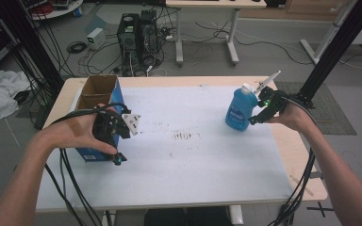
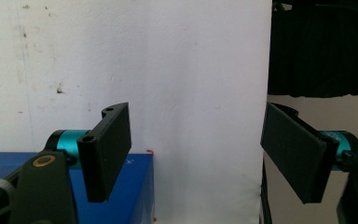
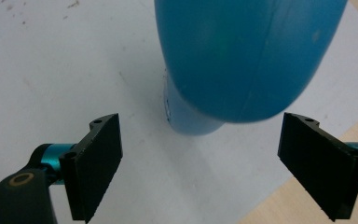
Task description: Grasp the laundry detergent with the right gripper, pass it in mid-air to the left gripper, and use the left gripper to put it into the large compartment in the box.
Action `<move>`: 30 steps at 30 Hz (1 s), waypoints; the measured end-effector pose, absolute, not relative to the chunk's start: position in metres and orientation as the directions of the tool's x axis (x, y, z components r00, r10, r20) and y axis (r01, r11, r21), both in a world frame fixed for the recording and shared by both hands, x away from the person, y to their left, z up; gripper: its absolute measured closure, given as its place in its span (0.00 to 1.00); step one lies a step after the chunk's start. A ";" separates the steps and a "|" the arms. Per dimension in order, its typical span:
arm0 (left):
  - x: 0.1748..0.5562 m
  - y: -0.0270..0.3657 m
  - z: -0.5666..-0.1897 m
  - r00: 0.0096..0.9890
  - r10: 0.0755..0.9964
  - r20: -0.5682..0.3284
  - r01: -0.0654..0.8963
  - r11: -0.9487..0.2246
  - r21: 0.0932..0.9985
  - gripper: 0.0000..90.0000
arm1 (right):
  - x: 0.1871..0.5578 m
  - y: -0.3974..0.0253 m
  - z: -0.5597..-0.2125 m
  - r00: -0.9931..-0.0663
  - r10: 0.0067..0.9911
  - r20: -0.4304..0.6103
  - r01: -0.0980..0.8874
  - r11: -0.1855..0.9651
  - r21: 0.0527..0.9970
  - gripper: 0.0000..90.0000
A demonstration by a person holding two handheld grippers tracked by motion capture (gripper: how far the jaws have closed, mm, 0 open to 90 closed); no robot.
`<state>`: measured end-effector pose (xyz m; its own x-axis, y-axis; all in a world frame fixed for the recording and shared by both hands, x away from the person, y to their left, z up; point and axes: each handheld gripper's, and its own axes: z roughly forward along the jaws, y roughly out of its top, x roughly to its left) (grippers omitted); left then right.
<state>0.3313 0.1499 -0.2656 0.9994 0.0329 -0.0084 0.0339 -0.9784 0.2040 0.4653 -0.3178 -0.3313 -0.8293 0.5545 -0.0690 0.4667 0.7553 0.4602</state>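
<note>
One blue bottle with a white cap is what I'm dealing with here, standing upright on the white sheet toward the right side of the table. My right gripper is hanging just beside it on its right, jaws spread wide and gripping nothing. In the right gripper view the bottle is looming big between and beyond the two black pads, not touching either. Over on the left, my left gripper is hovering at the near right corner of an open blue cardboard box, jaws wide open too and holding nothing. The left gripper view is showing that box's blue edge under the left pad. Some dark smudges are sitting mid-sheet.
</note>
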 end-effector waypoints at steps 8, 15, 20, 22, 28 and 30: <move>0.331 0.151 -0.266 0.999 0.035 -0.007 0.035 -0.977 0.210 0.27 | 0.465 -0.311 -0.341 -0.803 0.589 -0.092 0.459 0.708 0.536 0.14; 0.330 0.150 -0.268 0.999 0.038 -0.009 0.039 -0.976 0.212 0.27 | 0.466 -0.308 -0.345 -0.776 0.624 -0.094 0.463 0.665 0.587 0.14; 0.330 0.151 -0.267 0.999 0.036 -0.006 0.036 -0.977 0.210 0.27 | 0.468 -0.308 -0.349 -0.766 0.639 -0.068 0.467 0.627 0.623 0.14; 0.330 0.152 -0.267 0.999 0.037 -0.007 0.038 -0.977 0.211 0.27 | 0.468 -0.307 -0.351 -0.764 0.642 -0.065 0.466 0.619 0.633 0.15; 0.329 0.154 -0.268 0.999 0.040 -0.008 0.041 -0.976 0.212 0.27 | 0.469 -0.303 -0.355 -0.758 0.650 -0.053 0.467 0.598 0.651 0.15; 0.329 0.154 -0.268 0.999 0.040 -0.008 0.041 -0.976 0.212 0.27 | 0.469 -0.302 -0.356 -0.759 0.649 -0.060 0.461 0.600 0.654 0.15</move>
